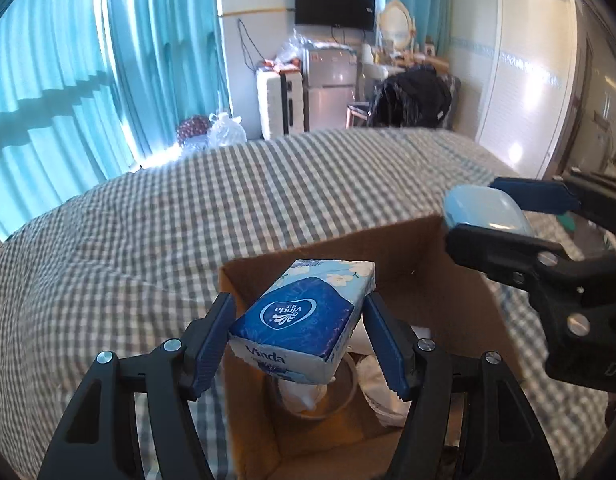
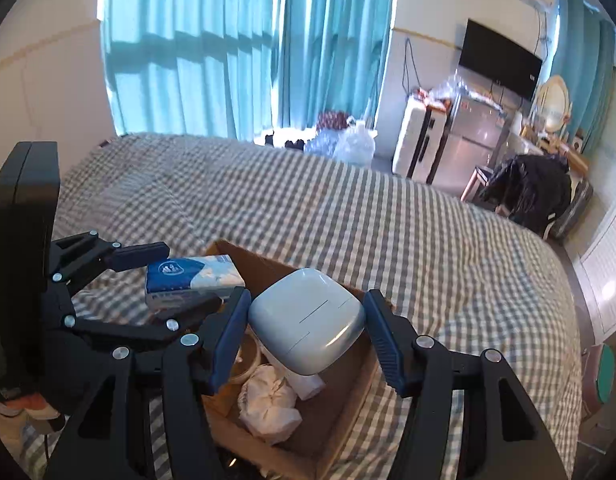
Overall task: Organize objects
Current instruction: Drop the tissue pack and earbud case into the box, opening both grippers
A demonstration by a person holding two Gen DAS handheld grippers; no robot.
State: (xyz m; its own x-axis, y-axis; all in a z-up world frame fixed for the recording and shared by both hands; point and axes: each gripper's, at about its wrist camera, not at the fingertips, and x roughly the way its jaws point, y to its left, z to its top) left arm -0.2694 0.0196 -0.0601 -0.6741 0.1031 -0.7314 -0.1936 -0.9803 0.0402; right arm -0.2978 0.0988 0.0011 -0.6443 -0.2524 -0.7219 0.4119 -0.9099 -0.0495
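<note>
My left gripper (image 1: 297,328) is shut on a blue Vinda tissue pack (image 1: 303,320) and holds it above an open cardboard box (image 1: 448,280) on the bed. My right gripper (image 2: 308,326) is shut on a pale blue earbud case (image 2: 308,326) above the same box (image 2: 348,412). The case (image 1: 482,210) and right gripper (image 1: 504,216) also show at the right of the left wrist view. The tissue pack (image 2: 191,280) and left gripper (image 2: 179,280) show at the left of the right wrist view. In the box lie a crumpled white wrapper (image 2: 269,404) and a round tape roll (image 1: 332,396).
The box sits on a bed with a grey checked cover (image 1: 187,216). Teal curtains (image 1: 87,60), plastic bags (image 2: 352,140), a white suitcase (image 2: 418,140), a small fridge (image 1: 330,84) and a chair with dark clothes (image 1: 416,96) stand beyond the bed. A white wardrobe (image 1: 528,80) is at the right.
</note>
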